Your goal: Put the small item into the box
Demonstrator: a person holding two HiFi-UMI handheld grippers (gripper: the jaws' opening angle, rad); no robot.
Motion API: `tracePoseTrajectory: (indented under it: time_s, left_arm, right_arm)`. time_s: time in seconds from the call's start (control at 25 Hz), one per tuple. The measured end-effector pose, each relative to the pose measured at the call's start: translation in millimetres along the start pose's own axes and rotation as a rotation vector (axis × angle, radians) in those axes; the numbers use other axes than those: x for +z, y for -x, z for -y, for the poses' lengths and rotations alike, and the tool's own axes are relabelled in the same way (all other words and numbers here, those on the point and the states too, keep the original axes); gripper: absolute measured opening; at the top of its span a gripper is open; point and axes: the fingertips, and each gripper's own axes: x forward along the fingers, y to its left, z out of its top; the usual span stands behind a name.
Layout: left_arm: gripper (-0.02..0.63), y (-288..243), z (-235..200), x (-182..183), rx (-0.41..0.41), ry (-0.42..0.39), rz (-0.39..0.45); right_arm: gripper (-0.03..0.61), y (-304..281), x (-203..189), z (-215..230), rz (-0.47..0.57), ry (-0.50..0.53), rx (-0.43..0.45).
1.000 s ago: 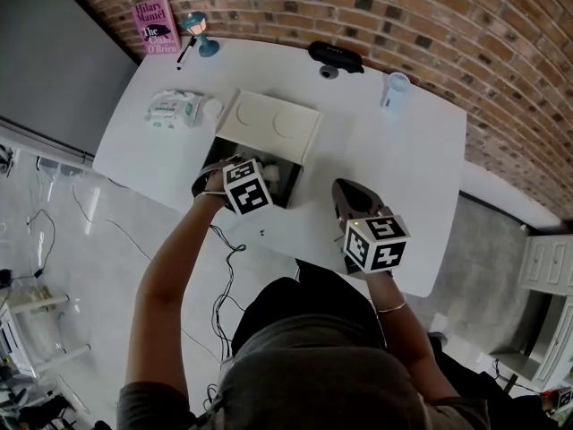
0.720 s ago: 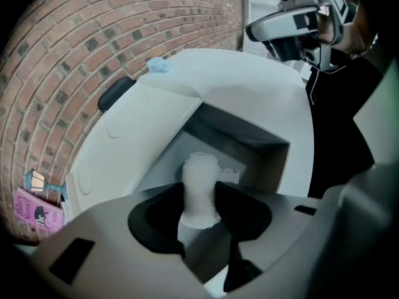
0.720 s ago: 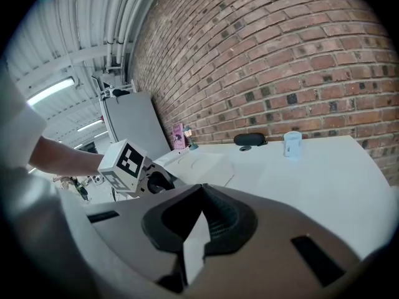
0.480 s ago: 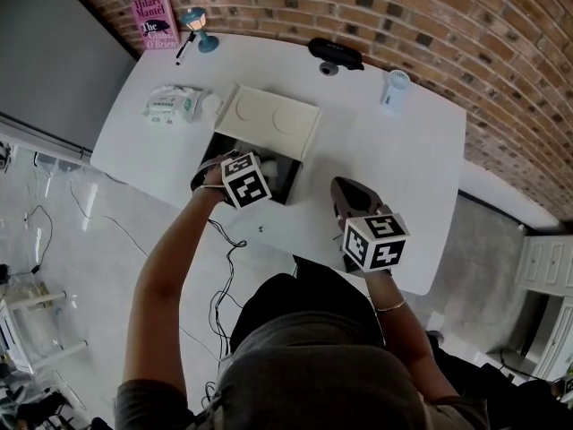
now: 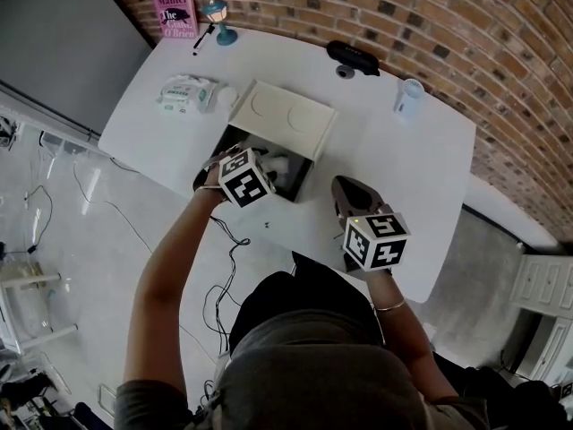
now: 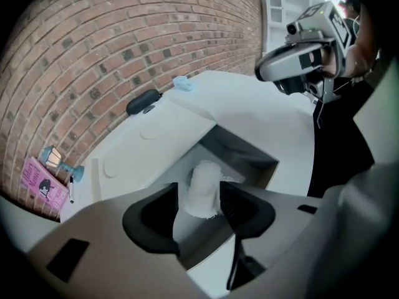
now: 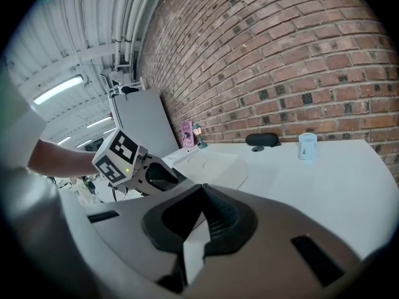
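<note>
Head view: left tongs (image 6: 199, 205) over box (image 6: 248, 156), jaws just opened wide; white item (image 6: 203, 178) seen between them, not gripped. Right tongs (image 7: 201, 195) kept closed, empty, unmoved over desk (image 5: 407, 182). Wipes pack (image 5: 186, 92), cup (image 5: 410, 98) beyond box.

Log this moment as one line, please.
left tool: jaws just opening, white item between them in box | right tool: shut, empty

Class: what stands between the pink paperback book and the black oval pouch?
Head view: a small teal ornament and a black pen beside the pink book, then bare white table up to the black pouch.
</note>
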Motion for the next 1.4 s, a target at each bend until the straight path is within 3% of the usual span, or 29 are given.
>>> tracePoseTrajectory:
  time_s: [0.8,1.4]
  left_arm:
    - [0.136,76,-32,-30,0.313,0.474,0.319]
    - [0.092,123,-27,-70,0.476,0.797,0.493]
  right_arm:
    - [0.006,-23,19,-34,-0.005,0.105,0.107]
    - [0.006,-36,27,-51,-0.021,0.156,0.169]
